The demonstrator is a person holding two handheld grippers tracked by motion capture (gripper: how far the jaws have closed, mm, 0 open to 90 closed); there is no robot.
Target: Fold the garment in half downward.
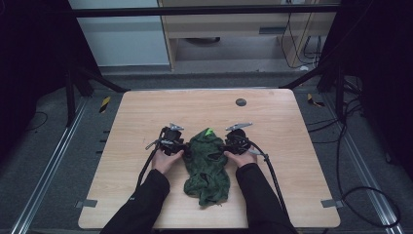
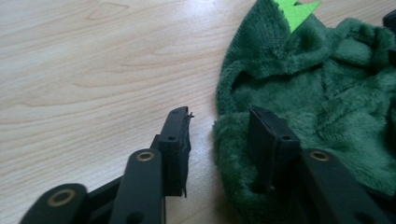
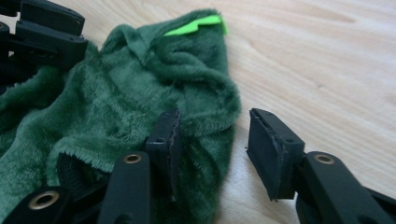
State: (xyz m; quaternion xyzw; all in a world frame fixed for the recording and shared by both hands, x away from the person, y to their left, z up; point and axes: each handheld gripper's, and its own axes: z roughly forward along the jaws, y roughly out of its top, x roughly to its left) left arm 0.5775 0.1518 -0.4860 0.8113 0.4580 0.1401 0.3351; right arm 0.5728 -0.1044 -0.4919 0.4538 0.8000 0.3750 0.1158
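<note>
Two claws (image 1: 186, 147) (image 1: 222, 145) flank one green fleece garment (image 1: 207, 168).

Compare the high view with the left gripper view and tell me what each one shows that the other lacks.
High view: both forearms, the right hand-held gripper at the green fleece garment, and the whole table with its dark round disc. Left gripper view: the left hand-held gripper up close, one jaw pressing into the fleece edge, the other over bare wood. Both: the garment, its bright green tab and the tabletop.

Garment (image 1: 207, 165) lay mid-worktop (image 1: 141, 112), nearer front edge. Left hand-held gripper (image 1: 181, 146) sat at its left edge, right hand-held gripper (image 1: 228, 144) at right edge, garment between them.
</note>
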